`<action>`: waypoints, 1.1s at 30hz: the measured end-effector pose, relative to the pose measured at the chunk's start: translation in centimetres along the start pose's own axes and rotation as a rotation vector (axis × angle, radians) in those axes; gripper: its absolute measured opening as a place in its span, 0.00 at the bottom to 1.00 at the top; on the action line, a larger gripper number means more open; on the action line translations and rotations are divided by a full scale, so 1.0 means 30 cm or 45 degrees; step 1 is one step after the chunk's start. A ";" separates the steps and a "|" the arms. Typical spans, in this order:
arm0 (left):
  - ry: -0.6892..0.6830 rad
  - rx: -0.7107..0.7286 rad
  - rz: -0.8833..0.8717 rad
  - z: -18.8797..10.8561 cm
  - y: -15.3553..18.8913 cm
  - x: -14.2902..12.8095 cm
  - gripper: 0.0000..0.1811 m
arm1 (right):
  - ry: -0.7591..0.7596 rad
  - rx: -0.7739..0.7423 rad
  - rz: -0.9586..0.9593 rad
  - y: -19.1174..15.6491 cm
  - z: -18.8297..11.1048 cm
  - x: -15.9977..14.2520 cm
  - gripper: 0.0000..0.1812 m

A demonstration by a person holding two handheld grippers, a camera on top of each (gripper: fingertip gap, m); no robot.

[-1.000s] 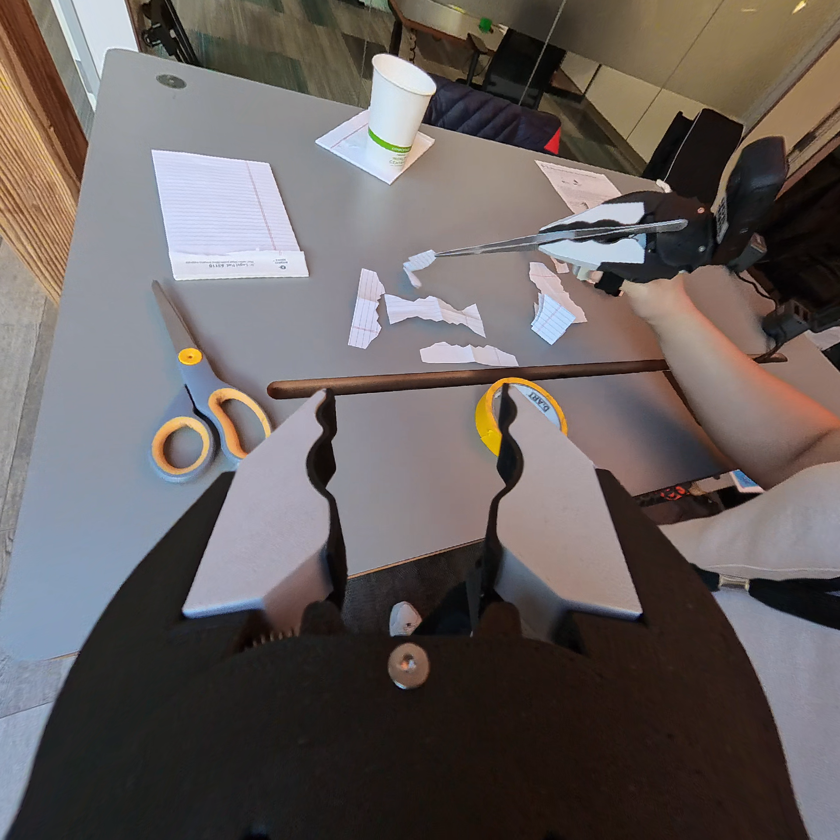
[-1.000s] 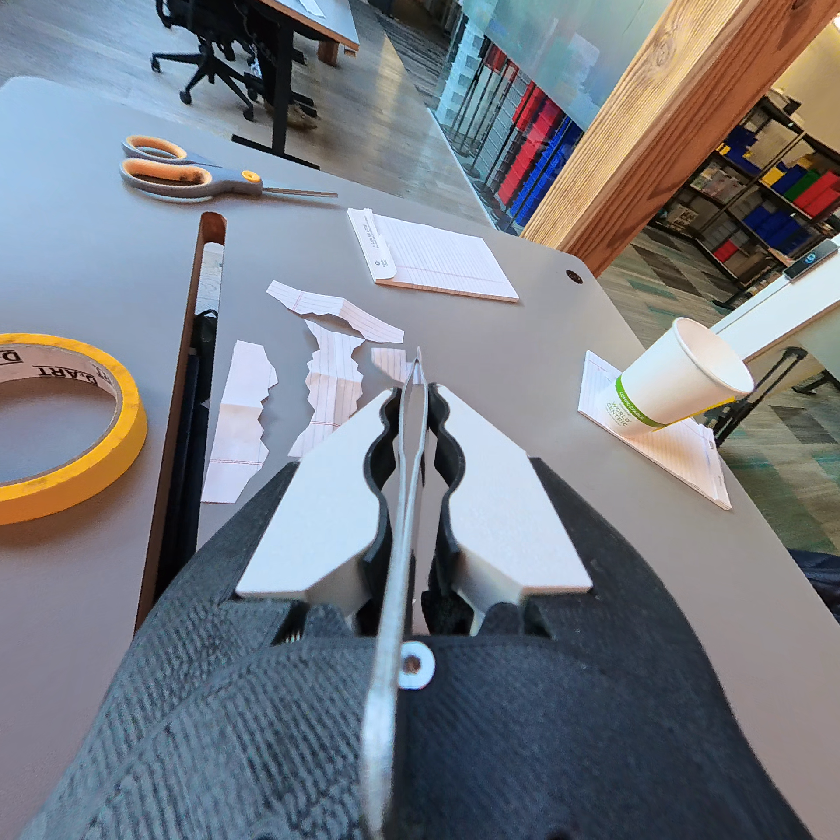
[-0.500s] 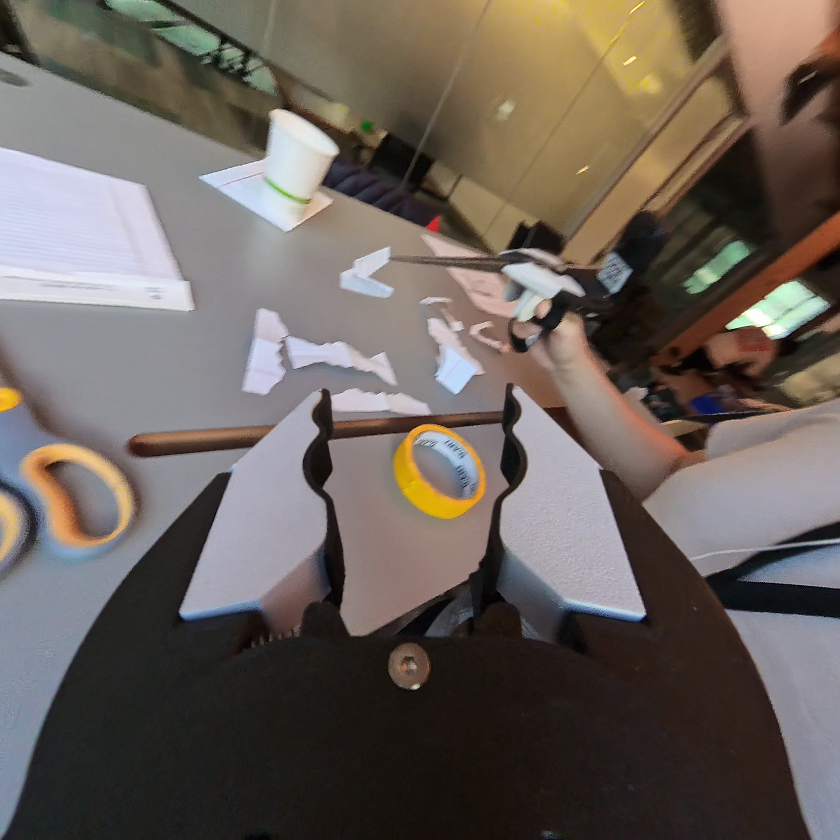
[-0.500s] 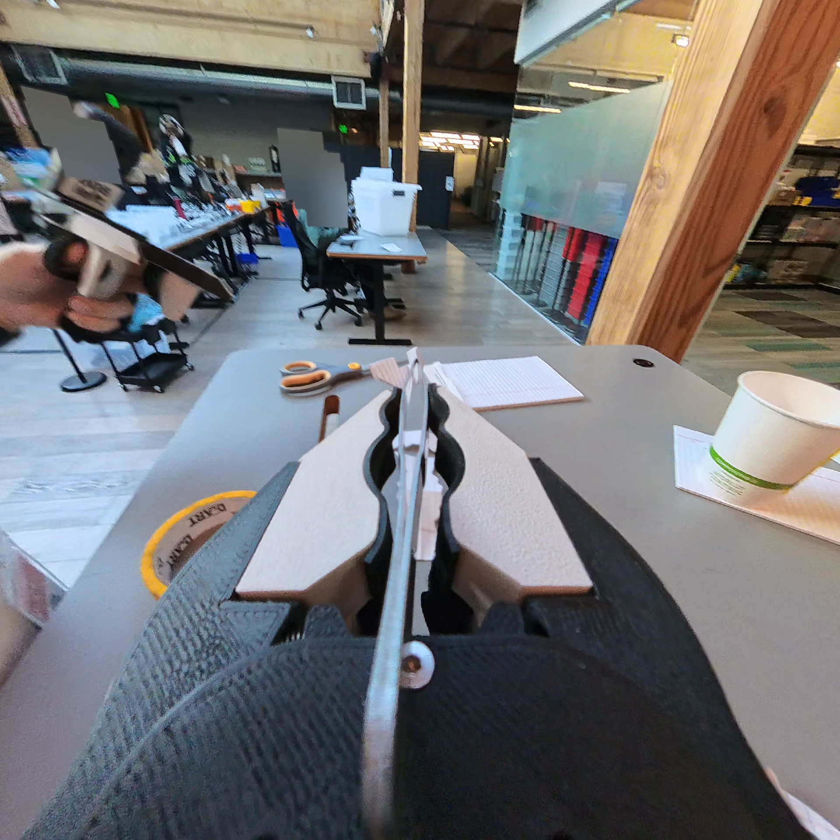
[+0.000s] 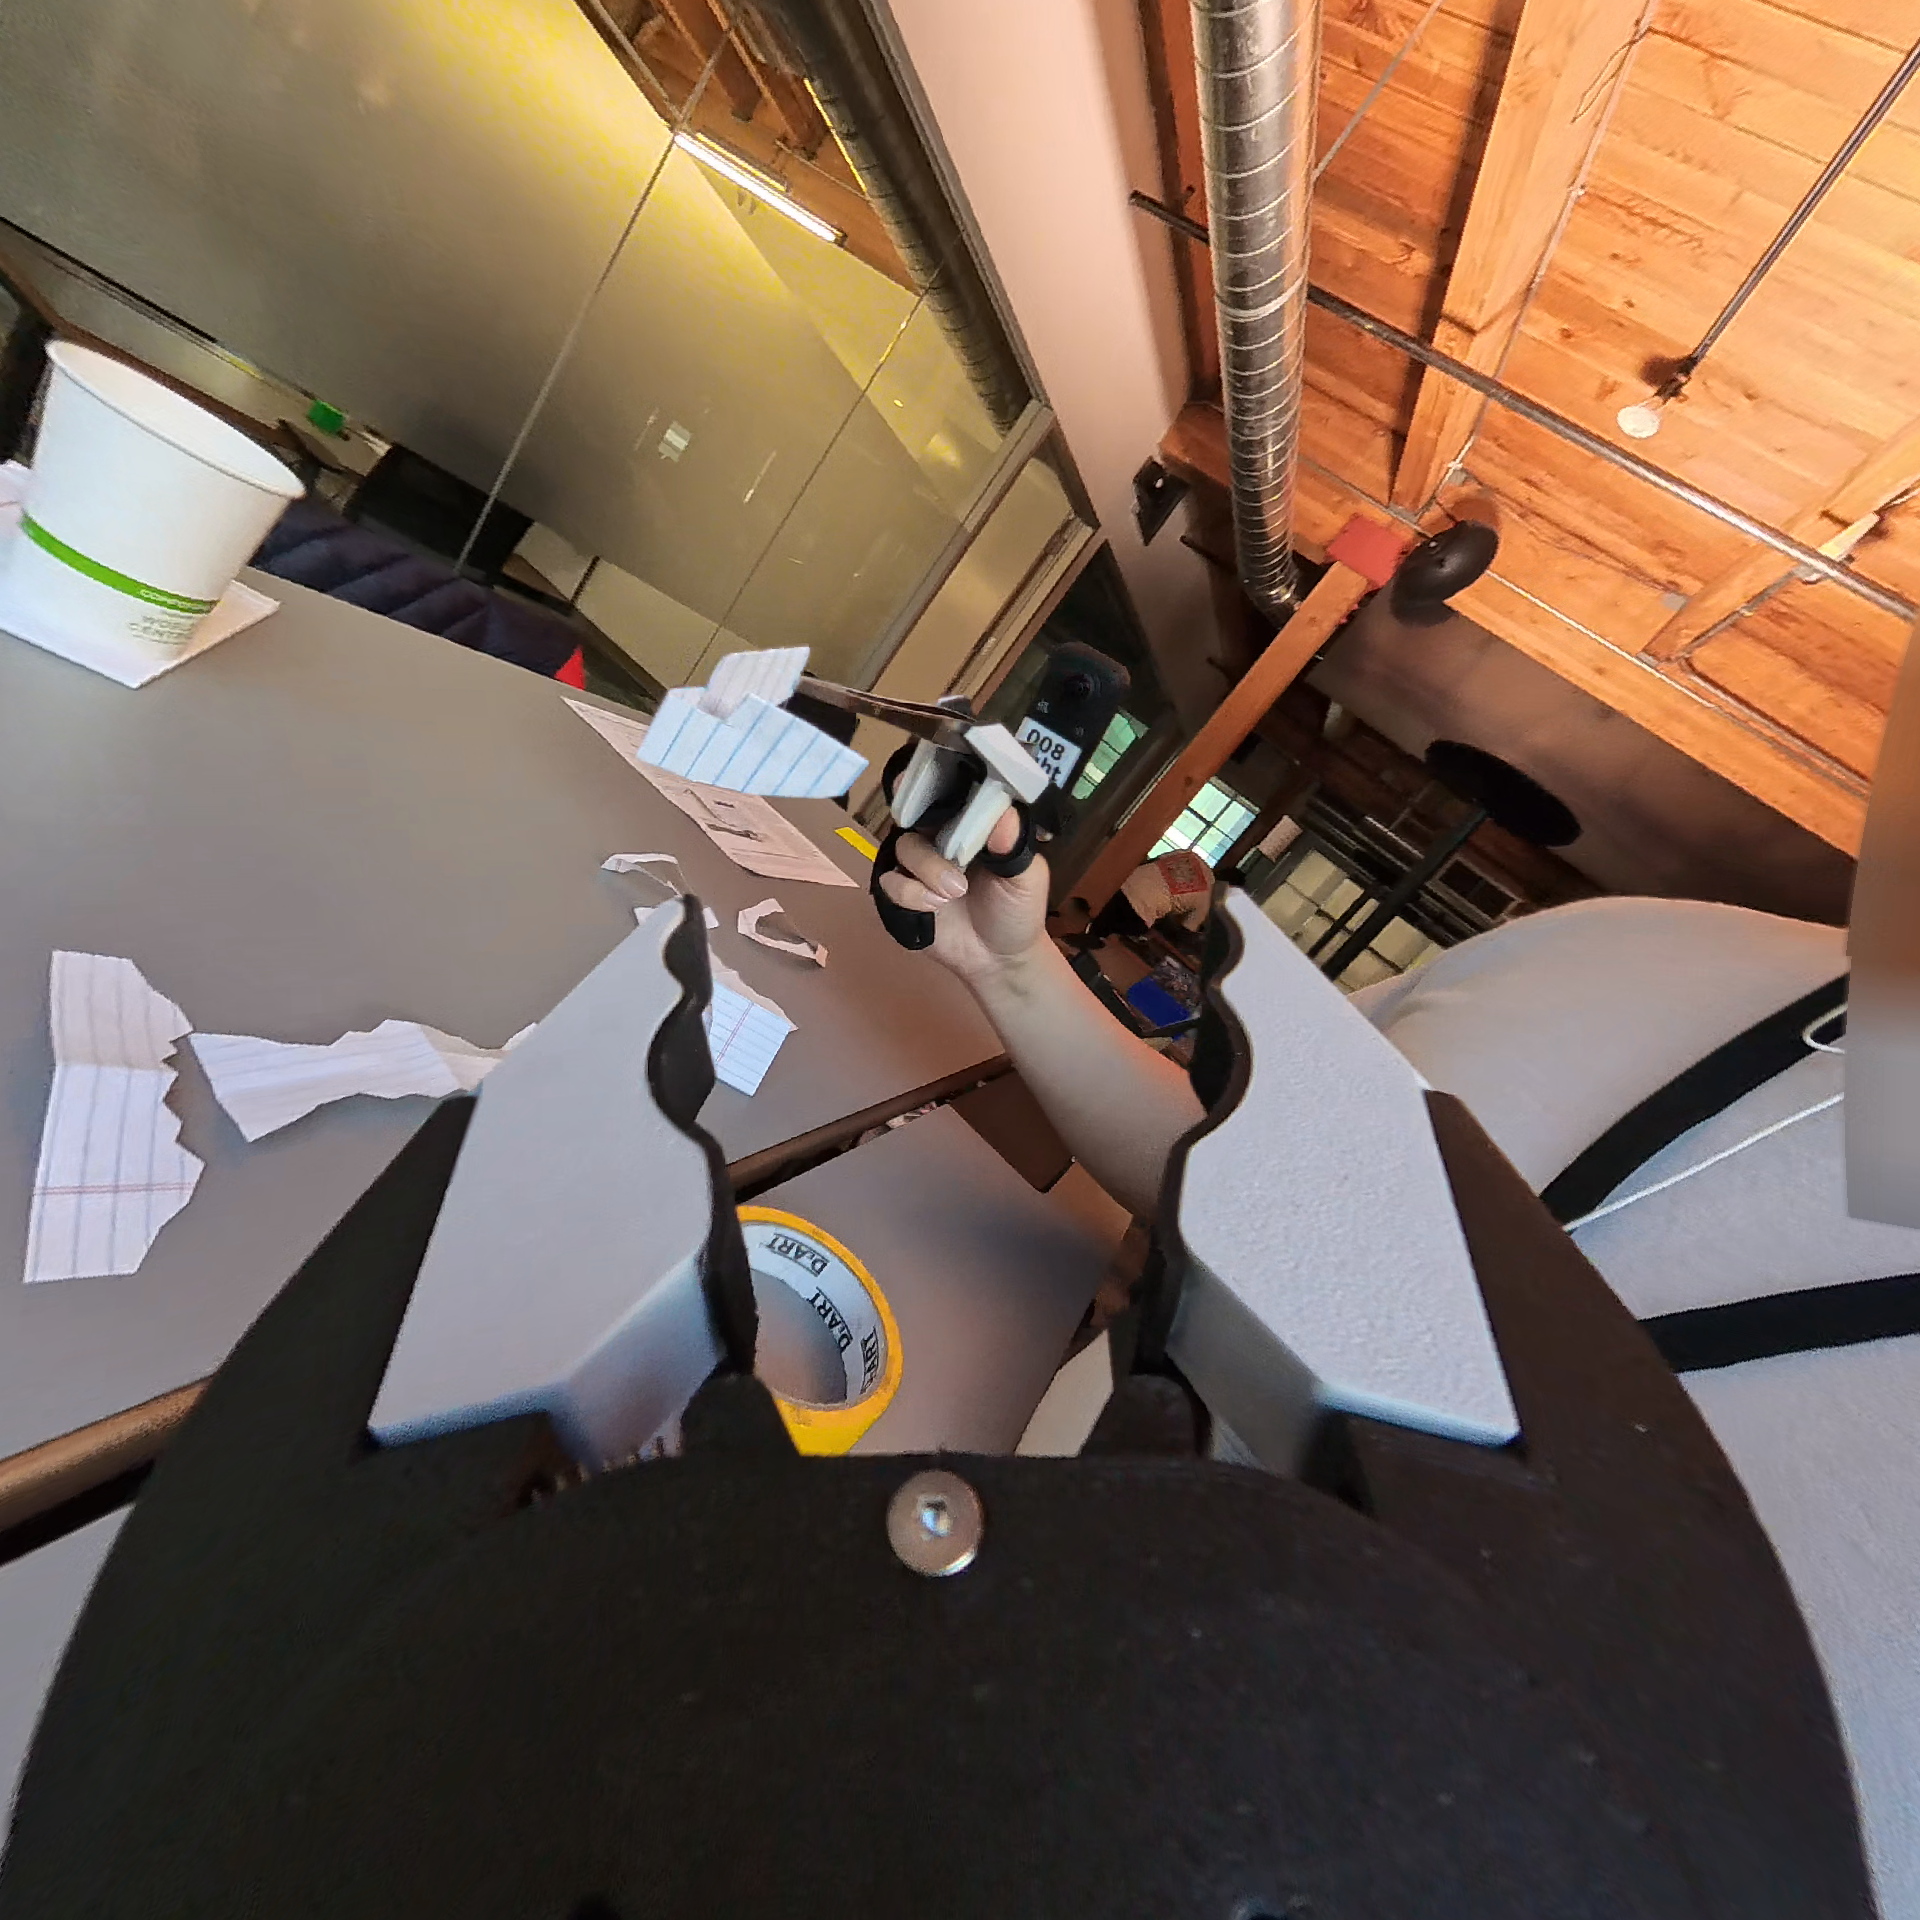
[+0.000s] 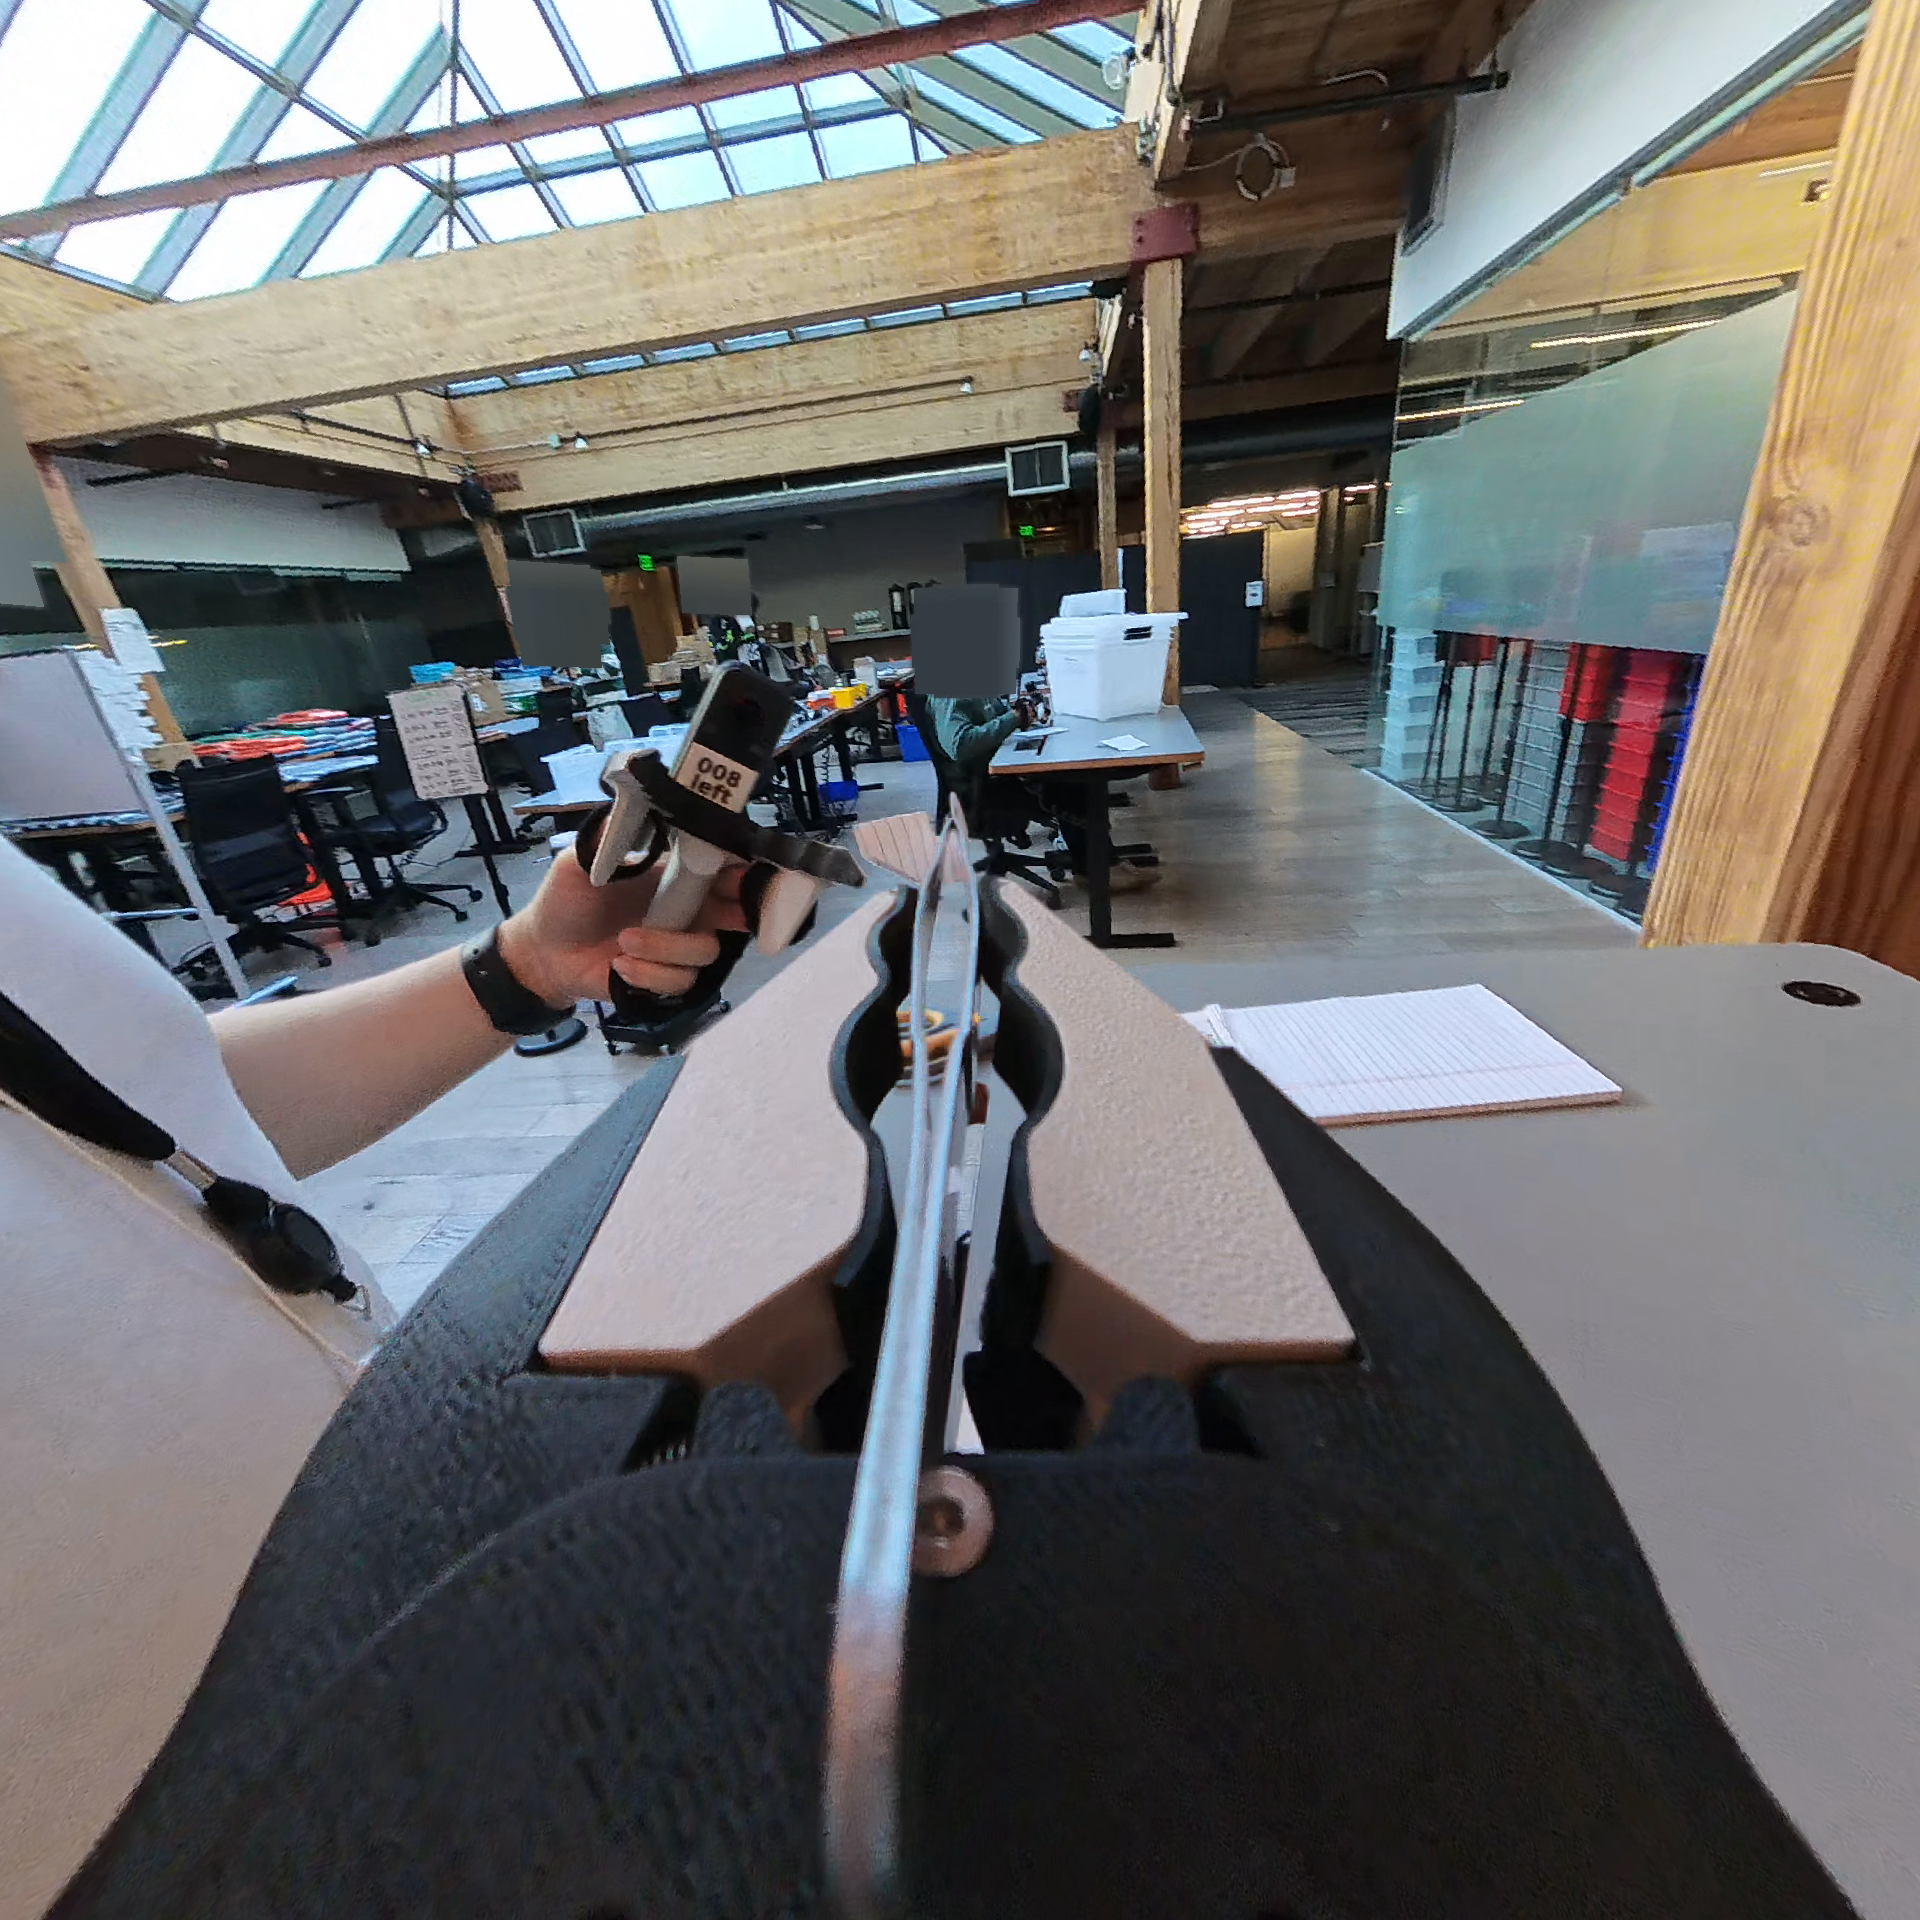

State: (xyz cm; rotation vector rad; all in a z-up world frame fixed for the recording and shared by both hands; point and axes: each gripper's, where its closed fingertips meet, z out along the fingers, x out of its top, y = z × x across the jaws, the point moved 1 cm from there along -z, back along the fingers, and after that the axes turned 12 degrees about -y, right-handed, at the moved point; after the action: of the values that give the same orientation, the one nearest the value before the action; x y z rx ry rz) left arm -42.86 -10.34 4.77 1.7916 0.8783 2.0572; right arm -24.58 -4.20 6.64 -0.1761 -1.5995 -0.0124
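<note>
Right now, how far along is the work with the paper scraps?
Done: one lined scrap is off the table, pinched in the tweezers. In hand: the right gripper is shut on those tweezers, up in the air; the left gripper is open and empty. Left: several torn scraps lie on the table.

A glazed skylight (image 6: 343, 114) and heavy timber beams (image 6: 623, 291) roof an open office with a pale wood floor (image 6: 1299, 831). Rows of work tables (image 6: 1101, 743) and black office chairs (image 6: 249, 831) fill the back. A wooden post (image 6: 1808, 582) rises beside the grey desk (image 6: 1662, 1299); frosted glass partitions (image 6: 1579, 520) line the right. A metal duct (image 5: 1257, 291) runs under the plank ceiling (image 5: 1662, 364).
</note>
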 end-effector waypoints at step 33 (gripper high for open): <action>0.062 -0.169 -0.087 -0.028 -0.048 0.005 0.52 | 0.007 0.111 0.021 -0.028 0.033 -0.024 0.05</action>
State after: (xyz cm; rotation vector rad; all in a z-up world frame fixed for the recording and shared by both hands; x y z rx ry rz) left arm -43.96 -9.34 3.98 1.6271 0.7842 2.0729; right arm -25.64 -4.99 5.98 -0.1211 -1.5896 0.0696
